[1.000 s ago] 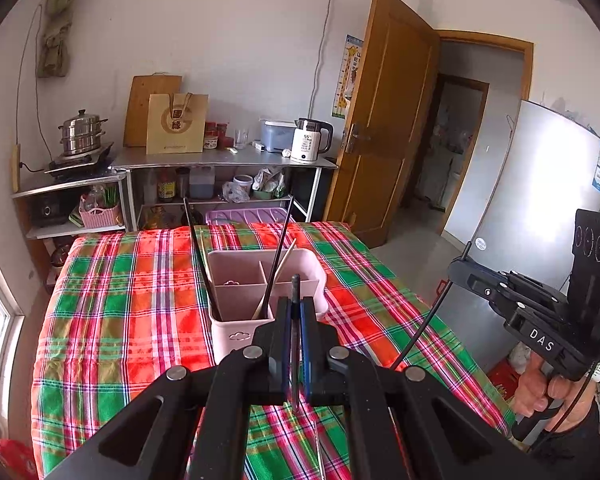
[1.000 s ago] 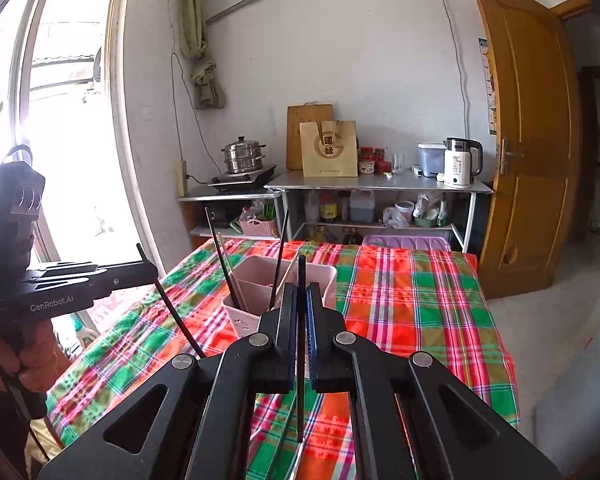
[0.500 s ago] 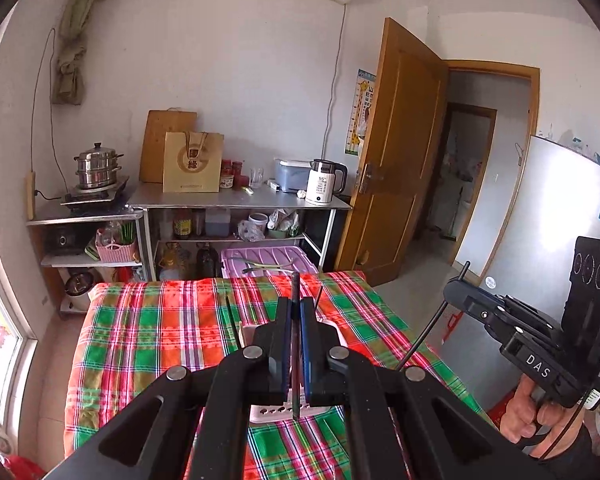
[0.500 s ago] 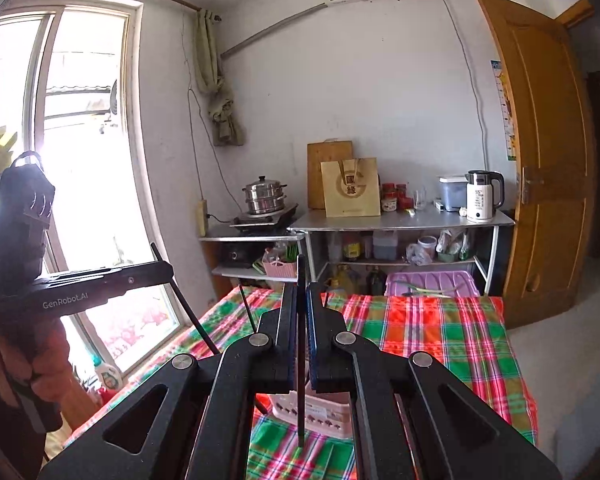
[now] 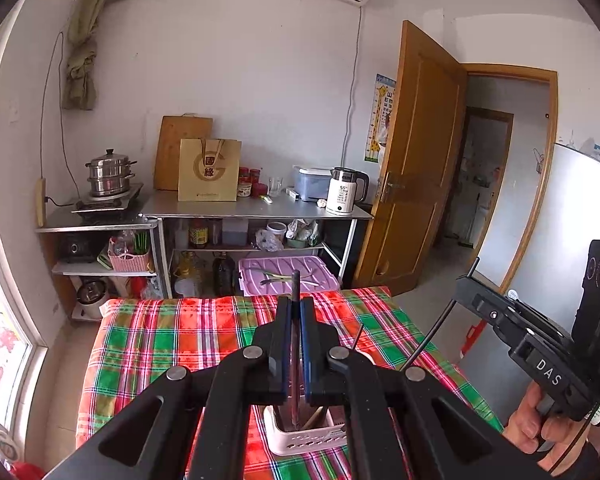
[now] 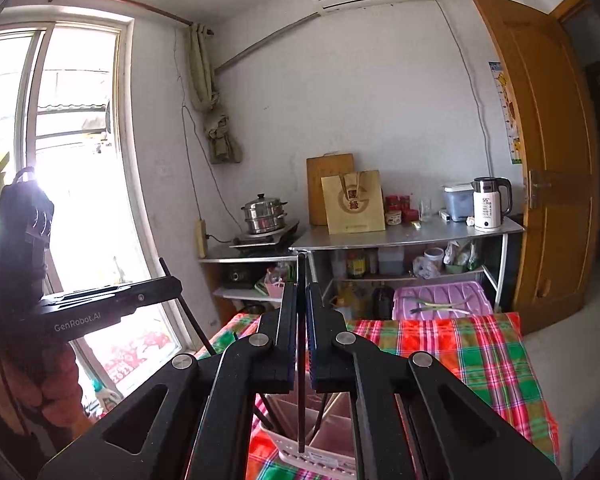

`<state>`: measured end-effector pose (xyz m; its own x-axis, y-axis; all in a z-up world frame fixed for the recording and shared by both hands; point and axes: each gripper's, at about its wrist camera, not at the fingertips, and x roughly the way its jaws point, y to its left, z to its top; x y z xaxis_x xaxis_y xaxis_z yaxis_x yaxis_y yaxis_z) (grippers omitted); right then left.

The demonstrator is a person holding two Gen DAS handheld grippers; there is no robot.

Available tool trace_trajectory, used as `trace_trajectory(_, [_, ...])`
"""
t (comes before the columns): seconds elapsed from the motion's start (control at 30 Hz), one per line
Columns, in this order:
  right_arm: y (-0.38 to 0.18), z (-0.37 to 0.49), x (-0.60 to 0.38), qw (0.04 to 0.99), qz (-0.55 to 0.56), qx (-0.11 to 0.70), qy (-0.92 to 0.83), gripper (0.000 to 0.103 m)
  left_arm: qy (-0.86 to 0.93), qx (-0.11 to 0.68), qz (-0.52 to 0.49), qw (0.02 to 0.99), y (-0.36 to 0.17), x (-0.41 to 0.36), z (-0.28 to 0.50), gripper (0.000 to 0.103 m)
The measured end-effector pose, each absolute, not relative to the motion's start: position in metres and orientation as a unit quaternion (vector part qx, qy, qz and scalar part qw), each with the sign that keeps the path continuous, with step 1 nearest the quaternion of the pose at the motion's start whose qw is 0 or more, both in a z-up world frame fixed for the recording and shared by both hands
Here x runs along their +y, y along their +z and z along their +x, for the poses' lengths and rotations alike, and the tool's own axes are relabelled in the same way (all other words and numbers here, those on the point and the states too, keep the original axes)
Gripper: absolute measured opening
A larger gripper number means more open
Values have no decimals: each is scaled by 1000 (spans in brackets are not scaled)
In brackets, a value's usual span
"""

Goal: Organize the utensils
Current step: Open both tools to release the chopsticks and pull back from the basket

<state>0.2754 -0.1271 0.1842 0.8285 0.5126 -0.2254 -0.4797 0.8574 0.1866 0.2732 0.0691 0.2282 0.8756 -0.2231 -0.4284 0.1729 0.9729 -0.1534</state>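
Note:
My left gripper (image 5: pixel 295 304) is shut on a dark chopstick (image 5: pixel 295 344) held upright, its lower end inside the pink-white utensil holder (image 5: pixel 306 438) on the plaid tablecloth. My right gripper (image 6: pixel 301 292) is shut on another dark chopstick (image 6: pixel 301 360) whose tip hangs just above the holder (image 6: pixel 320 452). Several chopsticks stand in the holder. The right gripper also shows at the right edge of the left wrist view (image 5: pixel 466 282), and the left gripper at the left of the right wrist view (image 6: pixel 172 284).
The table (image 5: pixel 160 344) with its red-green plaid cloth stretches ahead. Behind it are a purple bin (image 5: pixel 286 276), metal shelves with a kettle (image 5: pixel 344 192), a steamer pot (image 5: pixel 110 174) and a paper bag. An open wooden door (image 5: pixel 420 160) is at right, a window (image 6: pixel 80 200) at left.
Both grippers have risen and tilted up; the holder has dropped low in both views. Each chopstick now hangs more upright over or in the holder.

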Motion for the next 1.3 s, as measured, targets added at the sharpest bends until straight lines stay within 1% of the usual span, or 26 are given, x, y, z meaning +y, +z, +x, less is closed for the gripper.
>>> trace_trajectory(0.27, [167, 296, -117, 953, 60, 144, 260, 4, -96, 250, -59, 962, 204, 73, 301, 4])
trace_trajectory(0.7, [105, 329, -106, 939, 53, 232, 249, 4, -95, 317, -72, 941, 143, 75, 339, 4])
trace_trajectory(1.0, [92, 336, -108, 931, 51, 265, 246, 5, -85, 330, -70, 937, 126, 73, 344, 6])
trace_trajectory(1.07, [93, 333, -110, 932, 46, 265, 244, 9, -77, 326, -68, 940, 126, 74, 342, 7])
trace_trajectory(1.1, [95, 329, -112, 933, 43, 261, 242, 15, -75, 324, -68, 941, 127, 74, 340, 7])
trace_trajectory(1.13, [97, 327, -113, 934, 41, 258, 242, 17, -76, 322, -71, 941, 128, 75, 337, 7])
trace_trajectory(1.2, [101, 320, -119, 936, 42, 252, 243, 17, -77, 313, -75, 944, 132, 77, 331, 8])
trace_trajectory(1.27, [105, 313, -125, 938, 42, 244, 244, 17, -72, 303, -74, 947, 136, 78, 322, 12])
trace_trajectory(1.3, [107, 308, -128, 939, 41, 239, 244, 17, -72, 298, -75, 949, 139, 78, 318, 17])
